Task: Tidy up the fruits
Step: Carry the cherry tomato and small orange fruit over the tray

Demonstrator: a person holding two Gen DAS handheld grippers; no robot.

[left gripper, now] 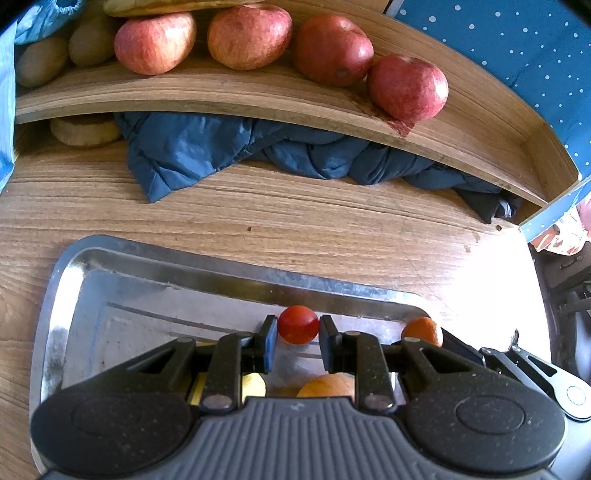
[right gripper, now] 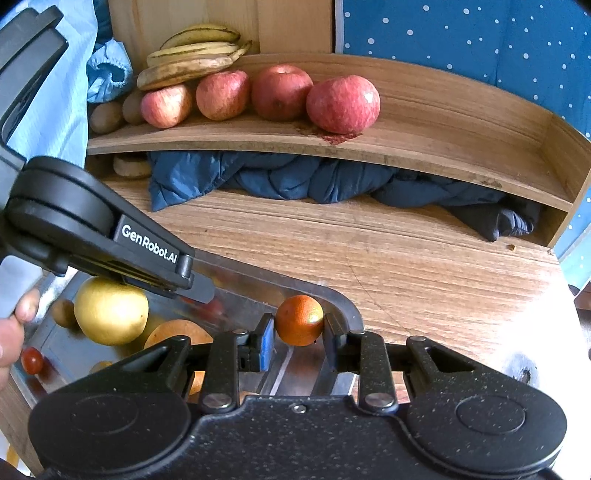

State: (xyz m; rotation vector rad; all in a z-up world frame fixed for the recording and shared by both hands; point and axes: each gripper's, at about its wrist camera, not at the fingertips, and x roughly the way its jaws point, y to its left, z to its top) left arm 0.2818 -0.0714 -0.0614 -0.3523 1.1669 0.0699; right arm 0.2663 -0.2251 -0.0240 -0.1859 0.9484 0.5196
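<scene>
Left wrist view: the left tool (left gripper: 297, 338) points steeply down over a metal tray (left gripper: 155, 266) that lies on the wooden tabletop (left gripper: 332, 229). Its jaws are closed in on a small red cherry tomato (left gripper: 297, 324), one pad at each side of it, close to the tray's far rim. Just to the right, at the tray's far right corner, an orange fruit (left gripper: 423, 329) shows beside the black frame of the other tool. Under the left tool's body, part of another orange fruit (left gripper: 327, 386) and a yellow piece (left gripper: 254, 384) are visible. Beyond the tray a crumpled blue cloth (left gripper: 236, 147) lies under a curved wooden shelf (left gripper: 229, 88), where four red apples (left gripper: 249, 35) sit in a row, with brownish kiwis (left gripper: 90, 44) to their left.

Right wrist view: the right tool (right gripper: 299, 338) is clamped on a small orange (right gripper: 299, 319) at the tray's (right gripper: 332, 291) far right corner, pads against both its sides. The left tool's black arm (right gripper: 110, 236) crosses in from the left, and a hand (right gripper: 14, 332) shows at the left edge. In the tray lie a large yellow fruit (right gripper: 110, 310), a small brown fruit (right gripper: 63, 313), an orange piece (right gripper: 177, 332) and another cherry tomato (right gripper: 32, 360). On the shelf (right gripper: 443, 122), bananas (right gripper: 192, 59) rest above the apples (right gripper: 342, 103).
</scene>
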